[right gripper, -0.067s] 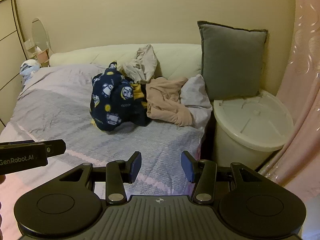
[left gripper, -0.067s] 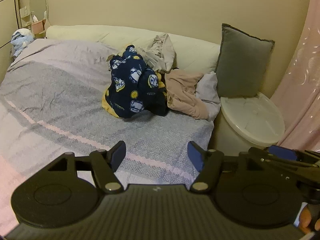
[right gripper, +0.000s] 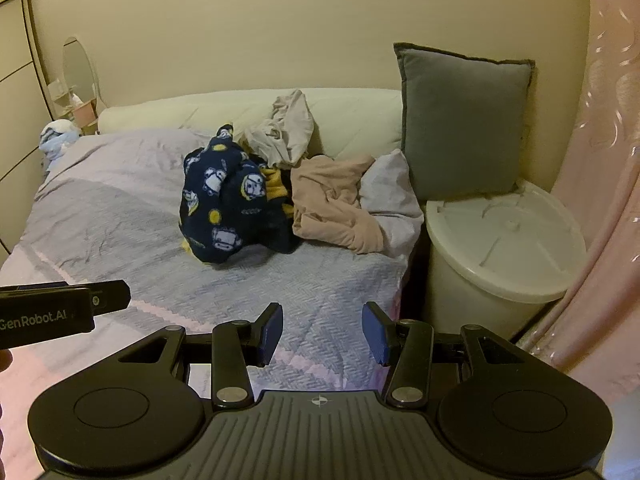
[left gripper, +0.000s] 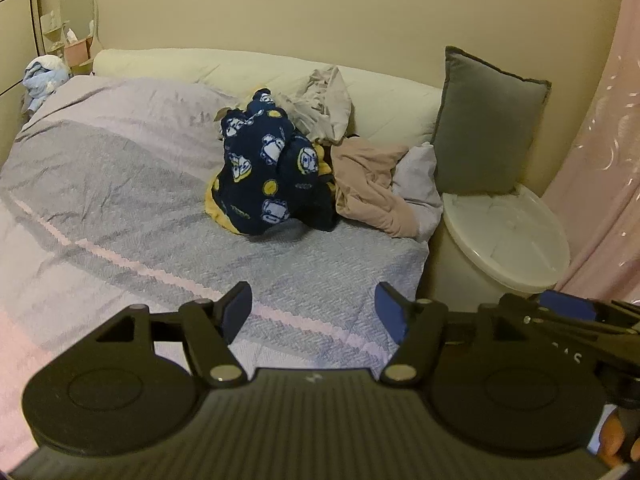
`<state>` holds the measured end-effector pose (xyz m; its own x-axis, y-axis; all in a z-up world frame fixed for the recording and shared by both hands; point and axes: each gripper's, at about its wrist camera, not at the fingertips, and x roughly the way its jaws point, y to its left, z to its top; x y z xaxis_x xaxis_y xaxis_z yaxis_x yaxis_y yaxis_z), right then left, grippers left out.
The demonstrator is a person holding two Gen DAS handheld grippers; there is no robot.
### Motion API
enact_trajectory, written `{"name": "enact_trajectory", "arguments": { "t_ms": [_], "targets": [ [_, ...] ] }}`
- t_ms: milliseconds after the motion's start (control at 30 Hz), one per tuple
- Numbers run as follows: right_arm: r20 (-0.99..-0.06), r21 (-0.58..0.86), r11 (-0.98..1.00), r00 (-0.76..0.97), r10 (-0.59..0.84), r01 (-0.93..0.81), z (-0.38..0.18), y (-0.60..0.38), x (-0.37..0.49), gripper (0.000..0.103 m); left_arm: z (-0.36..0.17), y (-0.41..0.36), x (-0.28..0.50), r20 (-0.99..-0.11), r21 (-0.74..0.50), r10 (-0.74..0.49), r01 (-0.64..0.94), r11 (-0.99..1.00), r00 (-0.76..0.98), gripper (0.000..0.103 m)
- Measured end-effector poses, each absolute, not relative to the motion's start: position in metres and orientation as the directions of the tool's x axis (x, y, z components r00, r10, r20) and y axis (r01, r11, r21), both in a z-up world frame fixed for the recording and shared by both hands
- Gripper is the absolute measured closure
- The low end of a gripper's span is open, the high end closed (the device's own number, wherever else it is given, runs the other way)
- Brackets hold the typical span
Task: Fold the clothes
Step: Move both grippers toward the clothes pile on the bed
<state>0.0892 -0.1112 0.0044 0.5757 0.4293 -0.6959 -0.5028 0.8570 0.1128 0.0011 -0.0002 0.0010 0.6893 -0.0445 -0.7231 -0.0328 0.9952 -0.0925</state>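
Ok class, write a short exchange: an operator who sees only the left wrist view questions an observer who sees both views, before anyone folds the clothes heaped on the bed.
Operator: My left gripper is open over the bedspread. The right gripper shows only side-on at my edge. Is it open?
Observer: Yes. The right wrist view shows its jaws apart with only bedspread between them.
Operator: And how does my gripper look from that side?
Observer: It enters from the left edge, its side printed GenRobot.AI, well short of the heap of clothes.
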Motion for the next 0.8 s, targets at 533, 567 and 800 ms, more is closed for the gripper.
{"name": "enact_trajectory", "arguments": {
  "t_ms": [533, 567, 800],
  "targets": [
    [-0.691, 0.11, 0.845, 0.571, 0.443, -0.523, 0.008, -0.111, 0.091, 0.055, -0.018, 0.021, -0.017, -0.716, -0.072, -0.011, -0.058, 0.996, 0.698, 0.038],
    [-0.693, 0.106, 0.846, 0.572, 0.439, -0.522, 0.008, -0.106, 0.088, 0.055, -0.019, 0.022, -0.019, -0.715, -0.072, -0.01, -0.059, 0.996, 0.699, 0.038],
    [-0.701, 0.096, 0.844, 0.565, 0.434, -0.528, 0.007, -0.098, 0.09, 0.055, -0.016, 0.026, -0.019, -0.724, -0.067, 0.0, -0.07, 0.995, 0.689, 0.038]
  ]
}}
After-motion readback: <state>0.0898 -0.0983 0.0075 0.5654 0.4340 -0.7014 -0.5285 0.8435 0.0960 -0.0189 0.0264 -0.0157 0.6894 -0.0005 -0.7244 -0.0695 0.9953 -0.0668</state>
